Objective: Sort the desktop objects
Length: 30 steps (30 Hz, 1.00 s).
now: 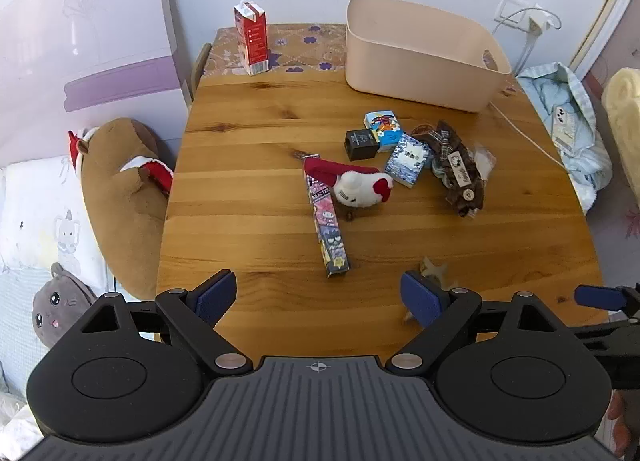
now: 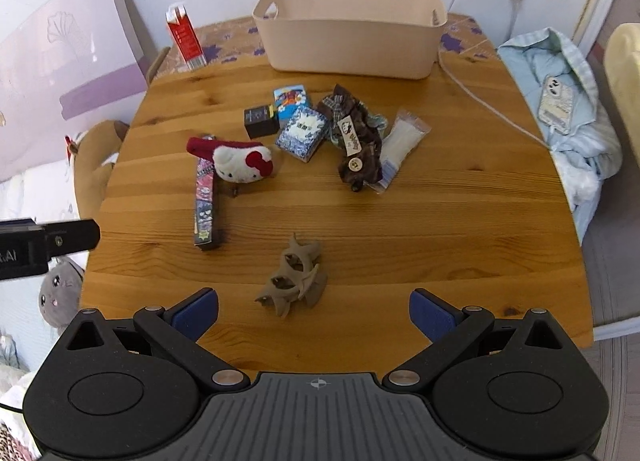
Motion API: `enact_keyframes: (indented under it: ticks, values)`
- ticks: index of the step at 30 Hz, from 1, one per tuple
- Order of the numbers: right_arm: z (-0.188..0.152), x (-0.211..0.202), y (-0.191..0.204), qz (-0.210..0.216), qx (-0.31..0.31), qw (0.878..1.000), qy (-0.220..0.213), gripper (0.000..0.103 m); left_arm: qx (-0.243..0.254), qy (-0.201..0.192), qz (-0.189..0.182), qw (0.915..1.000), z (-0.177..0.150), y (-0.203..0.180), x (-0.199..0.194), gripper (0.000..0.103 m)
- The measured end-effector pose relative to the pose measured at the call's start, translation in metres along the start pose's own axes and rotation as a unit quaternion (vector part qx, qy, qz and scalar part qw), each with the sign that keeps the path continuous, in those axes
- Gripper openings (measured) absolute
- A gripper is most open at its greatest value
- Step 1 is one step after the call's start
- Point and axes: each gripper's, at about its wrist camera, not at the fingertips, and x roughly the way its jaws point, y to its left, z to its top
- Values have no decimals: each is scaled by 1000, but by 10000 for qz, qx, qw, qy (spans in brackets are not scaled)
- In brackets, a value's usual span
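A cream storage bin (image 1: 420, 61) (image 2: 348, 41) stands at the back of the wooden table (image 1: 248, 181) (image 2: 460, 201). In the middle lie a white and red plush (image 1: 360, 187) (image 2: 242, 163), a long cartoon box (image 1: 326, 221) (image 2: 206, 201), a black box (image 1: 361, 145) (image 2: 261, 121), a colourful box (image 1: 384, 129) (image 2: 293, 101), a blue patterned box (image 1: 409, 159) (image 2: 303, 133), a brown fabric item (image 1: 456, 169) (image 2: 358, 141) and a clear packet (image 2: 400, 145). A beige toy (image 2: 294, 277) (image 1: 434, 271) lies near the front. My left gripper (image 1: 318, 297) and right gripper (image 2: 314, 311) are open and empty above the front edge.
A red carton (image 1: 252, 41) (image 2: 186, 39) stands at the back left. A white cable (image 2: 480, 97) crosses the right side. A brown plush (image 1: 120, 197) and grey plush (image 1: 60, 309) lie left of the table. Blue clothing with a phone (image 2: 556, 101) lies to the right.
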Motion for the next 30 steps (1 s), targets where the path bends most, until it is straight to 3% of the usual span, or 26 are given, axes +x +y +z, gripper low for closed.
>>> enact_keyframes:
  ticks: [17,18,26,30]
  values:
    - [55,77,-18,403,-322,9955,789,103,192,534,308,9979,55,-18,76,91]
    - [56,83,-19,418,-300,9946,897,103,938,601,-61,9938,58,-19,81,91]
    - [51,119,-23,655,115,9881,1389,103,1263,905,-179,9877,70,-29,125,91]
    - [48,131,-22,562,373,9879,1398,95,1493,1054,-387,9824,72,-31,147,91]
